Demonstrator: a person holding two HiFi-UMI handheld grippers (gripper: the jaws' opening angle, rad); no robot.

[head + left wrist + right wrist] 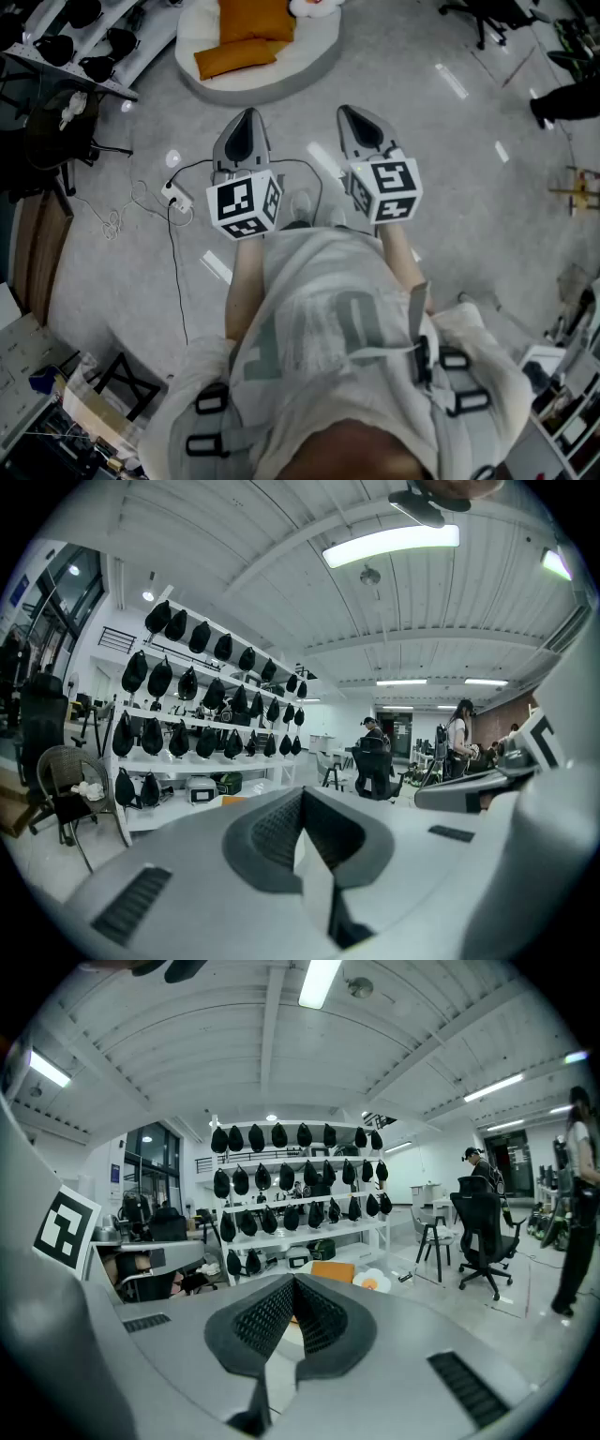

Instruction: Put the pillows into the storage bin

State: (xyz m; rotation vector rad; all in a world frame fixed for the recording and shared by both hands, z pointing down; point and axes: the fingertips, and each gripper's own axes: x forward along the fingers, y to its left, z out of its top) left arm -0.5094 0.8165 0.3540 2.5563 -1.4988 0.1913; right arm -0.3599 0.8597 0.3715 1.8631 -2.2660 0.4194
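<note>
Pillows (239,54) — orange, plump — on round white pad (314,58).

The light is bright and even, coming from long ceiling lamps (389,544). Their reflections make white streaks on the grey floor (487,216). Both gripper views bend strongly at the edges, with dark corners.

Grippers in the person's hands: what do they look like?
The left gripper and right gripper are grey, tapering shells with dark ribbed pads inside. Each carries a white cube printed with black square markers. The person wears a pale shirt under grey harness straps.
</note>
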